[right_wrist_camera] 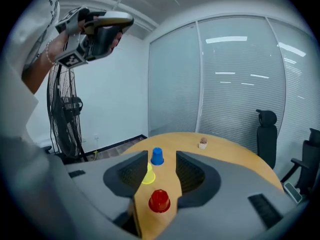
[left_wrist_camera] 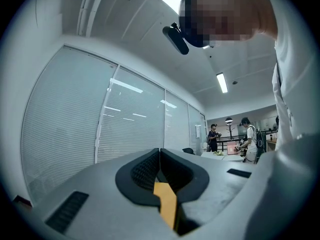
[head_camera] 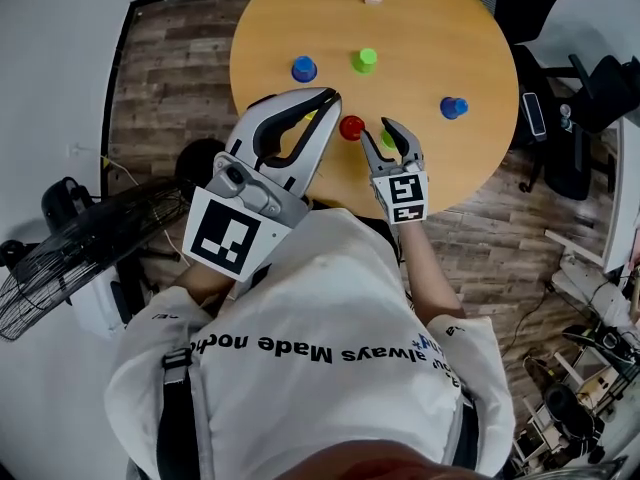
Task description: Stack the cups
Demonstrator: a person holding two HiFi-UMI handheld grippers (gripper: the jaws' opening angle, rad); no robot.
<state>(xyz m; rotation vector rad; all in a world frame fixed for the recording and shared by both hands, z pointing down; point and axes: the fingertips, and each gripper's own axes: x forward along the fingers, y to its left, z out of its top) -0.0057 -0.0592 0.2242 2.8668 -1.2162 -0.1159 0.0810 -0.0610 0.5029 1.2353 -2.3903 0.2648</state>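
One red cup [head_camera: 351, 126] stands just beyond the right hand-held gripper [head_camera: 378, 130], jaws parted; left hand-held gripper [left_wrist_camera: 159, 153] closed, empty

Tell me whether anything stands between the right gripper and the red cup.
Nothing visible does: the right gripper, jaws open, frames the red cup, only bare table before it; the yellow cup stands beyond.

round light-wood table [head_camera: 440, 48] smooth matt, small red plastic cup [head_camera: 351, 127] glossy, dark plank floor [head_camera: 170, 78] grainy wood, grey right gripper [head_camera: 378, 131] matt plastic
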